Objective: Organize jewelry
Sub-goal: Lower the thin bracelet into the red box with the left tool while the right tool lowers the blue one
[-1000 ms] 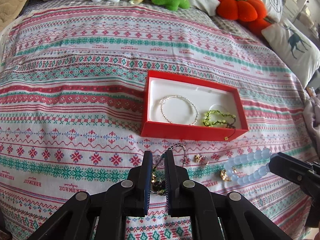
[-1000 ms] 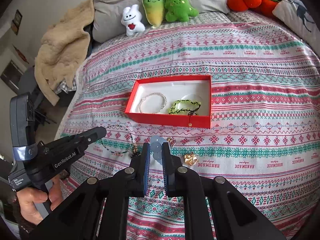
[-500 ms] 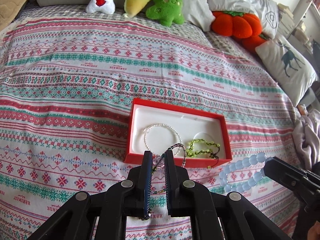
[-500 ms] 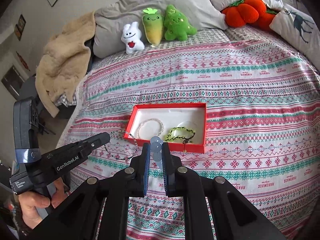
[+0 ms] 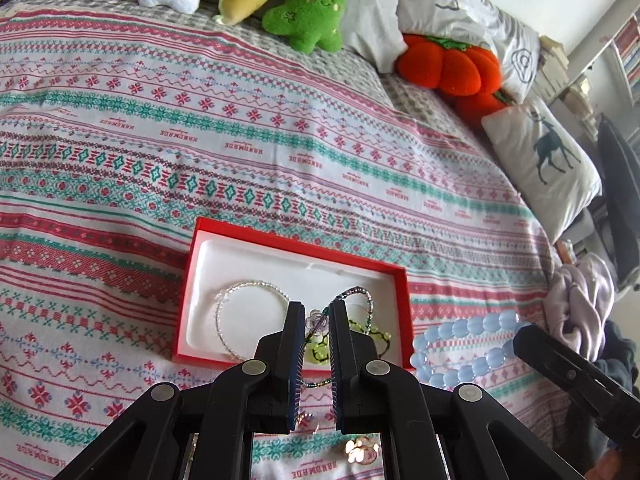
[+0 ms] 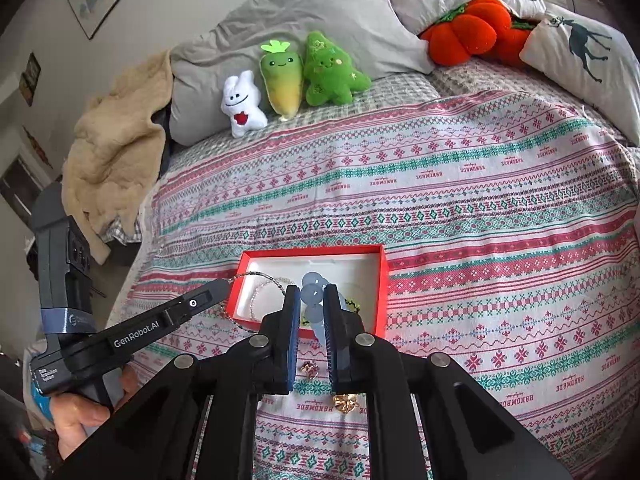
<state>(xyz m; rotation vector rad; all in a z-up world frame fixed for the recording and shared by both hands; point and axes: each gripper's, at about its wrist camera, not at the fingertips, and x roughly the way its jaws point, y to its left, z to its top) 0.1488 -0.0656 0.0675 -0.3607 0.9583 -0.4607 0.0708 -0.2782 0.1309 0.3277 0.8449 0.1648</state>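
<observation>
Woven cloth bedspread (image 5: 280,128); translucent blue beads (image 5: 464,344); glossy red box (image 5: 192,280).

Right gripper (image 6: 311,300) pinches a blue bead bracelet (image 6: 311,293), lifted just in front of the red box (image 6: 382,292). Inside the box, a silver bracelet (image 6: 259,292) and a green one (image 6: 352,304). Left of the box, the left gripper (image 6: 218,288) holds a thin beaded chain (image 6: 240,322). Nearer than the box, two gold trinkets (image 6: 346,402) lie on the bedspread (image 6: 480,240).

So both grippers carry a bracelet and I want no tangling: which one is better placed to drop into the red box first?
Probably left gripper: its thin beaded bracelet hangs over the red box.
</observation>
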